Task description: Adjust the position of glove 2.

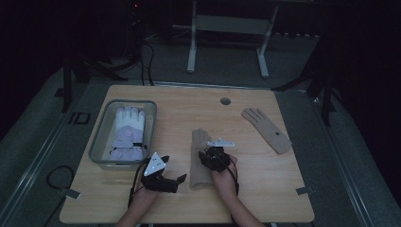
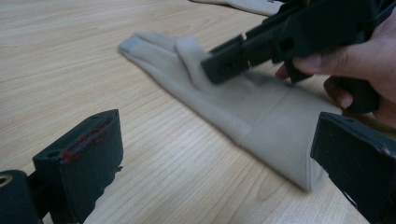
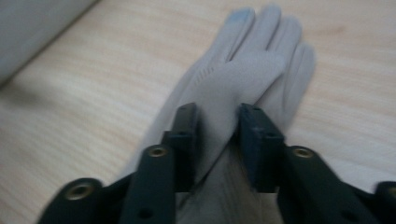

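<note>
Directly beneath the right tool [image 1: 213,156] a beige glove [image 1: 200,158] is laid flat on the table [image 1: 265,189], its fingers pointing away from the person and its cuff nearest the table's front edge. The right tool is brought down over the palm area, and its jaws are seen partly open, straddling the thumb of the glove in the right gripper view [image 3: 217,140]; whether the pads press the cloth cannot be told, and no firm pinch is evident. The placement is judged to serve either a release or a fresh grasp of the thumb fold.

Left of the cuff, the left tool [image 1: 176,179] is held low and level with its jaws wide apart and nothing between them [image 2: 215,158]; it is judged to be kept ready to take the cuff edge.

The glove is of a soft knitted fabric, matt and slightly fuzzy, with a pale grey patch at one fingertip [image 2: 130,44]. A second beige glove [image 1: 267,128] is laid well apart to the right of the right tool. Beyond the left tool, a clear plastic bin [image 1: 97,149] holds a padded white and lilac glove [image 1: 128,132]. The table surface is light wood grain, smooth.
</note>
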The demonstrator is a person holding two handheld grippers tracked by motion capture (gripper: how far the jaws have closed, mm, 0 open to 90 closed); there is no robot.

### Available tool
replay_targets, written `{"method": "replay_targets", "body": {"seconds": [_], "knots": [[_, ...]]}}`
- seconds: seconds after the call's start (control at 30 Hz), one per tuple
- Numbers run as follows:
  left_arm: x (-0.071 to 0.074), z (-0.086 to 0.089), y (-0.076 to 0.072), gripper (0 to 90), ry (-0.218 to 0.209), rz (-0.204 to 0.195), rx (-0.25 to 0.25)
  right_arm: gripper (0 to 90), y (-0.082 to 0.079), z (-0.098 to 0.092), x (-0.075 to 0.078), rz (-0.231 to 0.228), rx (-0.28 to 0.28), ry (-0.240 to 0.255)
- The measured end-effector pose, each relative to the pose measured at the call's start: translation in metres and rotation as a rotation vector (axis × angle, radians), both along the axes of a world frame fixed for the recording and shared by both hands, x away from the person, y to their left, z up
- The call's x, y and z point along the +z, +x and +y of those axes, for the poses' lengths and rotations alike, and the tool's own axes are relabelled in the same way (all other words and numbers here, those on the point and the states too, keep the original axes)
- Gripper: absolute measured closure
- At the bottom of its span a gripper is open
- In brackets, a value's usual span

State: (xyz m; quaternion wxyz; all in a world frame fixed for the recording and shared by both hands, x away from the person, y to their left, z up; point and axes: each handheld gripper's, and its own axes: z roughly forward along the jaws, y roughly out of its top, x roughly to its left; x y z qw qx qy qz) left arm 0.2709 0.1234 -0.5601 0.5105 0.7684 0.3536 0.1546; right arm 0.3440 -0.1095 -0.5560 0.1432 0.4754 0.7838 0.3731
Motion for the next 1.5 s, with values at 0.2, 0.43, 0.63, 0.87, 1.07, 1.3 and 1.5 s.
{"method": "replay_targets", "body": {"seconds": [0.2,0.43,0.63,0.87,1.07,1.3,1.5], "knots": [[-0.001,-0.003,0.0,2.5,0.013,-0.007,-0.002,50.9,-0.005,0.01,-0.001,-0.013,0.026,-0.039],[-0.002,-0.002,0.0,2.5,0.011,-0.004,-0.016,54.3,-0.006,0.003,0.008,-0.03,0.032,-0.016],[-0.003,-0.004,-0.001,2.5,0.004,-0.002,-0.02,58.3,0.003,-0.03,0.025,-0.092,0.04,-0.026],[-0.005,-0.008,-0.001,2.5,0.015,0.004,-0.034,58.1,0.019,-0.084,0.038,-0.175,0.026,-0.097],[-0.003,-0.008,-0.002,2.5,0.014,0.003,-0.032,59.6,0.033,-0.133,0.043,-0.185,-0.036,-0.092],[-0.003,-0.011,-0.003,2.5,0.016,0.005,-0.033,59.2,0.05,-0.182,0.049,-0.192,-0.114,-0.091],[-0.002,-0.013,-0.004,2.5,0.011,0.001,-0.041,56.1,0.069,-0.213,0.042,-0.14,-0.196,-0.062]]}}
